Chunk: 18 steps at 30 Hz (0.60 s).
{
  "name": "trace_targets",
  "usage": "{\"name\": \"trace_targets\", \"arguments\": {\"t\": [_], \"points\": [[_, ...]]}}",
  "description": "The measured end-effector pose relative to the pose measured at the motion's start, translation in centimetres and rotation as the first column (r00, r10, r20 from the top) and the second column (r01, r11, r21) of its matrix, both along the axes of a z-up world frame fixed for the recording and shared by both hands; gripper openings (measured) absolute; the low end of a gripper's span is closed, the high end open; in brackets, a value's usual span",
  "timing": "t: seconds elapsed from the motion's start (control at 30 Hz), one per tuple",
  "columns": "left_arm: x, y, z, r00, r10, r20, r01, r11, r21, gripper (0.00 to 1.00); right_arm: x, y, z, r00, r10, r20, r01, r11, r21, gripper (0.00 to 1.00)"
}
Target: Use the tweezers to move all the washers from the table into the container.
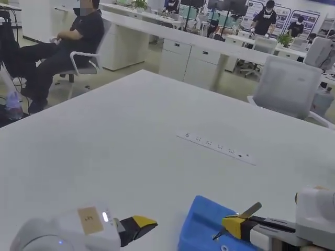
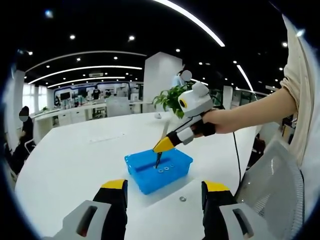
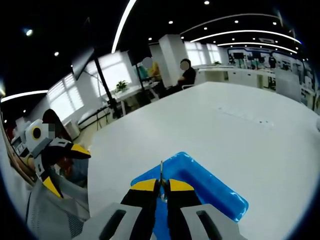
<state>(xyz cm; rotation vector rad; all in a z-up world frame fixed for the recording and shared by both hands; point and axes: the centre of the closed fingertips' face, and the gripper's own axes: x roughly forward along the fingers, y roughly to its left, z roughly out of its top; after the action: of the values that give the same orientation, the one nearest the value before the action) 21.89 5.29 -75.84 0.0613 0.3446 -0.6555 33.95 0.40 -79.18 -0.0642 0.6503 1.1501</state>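
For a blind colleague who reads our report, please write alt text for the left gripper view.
The right gripper, shut on tweezers, dips their tips into a blue container holding a few washers on a white table. One more washer lies on the table beside the container, before the open left gripper.

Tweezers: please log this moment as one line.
right gripper: shut on thin metal tweezers, tips in blue plastic container | left gripper: open | one metal washer on white table
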Motion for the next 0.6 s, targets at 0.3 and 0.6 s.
{"name": "trace_targets", "arguments": {"t": [0.3,0.6], "points": [[0.0,0.1,0.0,1.000,0.005,0.001,-0.005,1.000,-0.001,0.59,0.6,0.1,-0.9,1.000,0.004,-0.004,-0.004,1.000,-0.029,0.03],[-0.1,0.0,0.1,1.000,0.003,0.000,-0.003,1.000,-0.001,0.59,1.0,0.2,-1.8,1.000,0.008,-0.015,-0.009,0.999,-0.053,0.03]]}}
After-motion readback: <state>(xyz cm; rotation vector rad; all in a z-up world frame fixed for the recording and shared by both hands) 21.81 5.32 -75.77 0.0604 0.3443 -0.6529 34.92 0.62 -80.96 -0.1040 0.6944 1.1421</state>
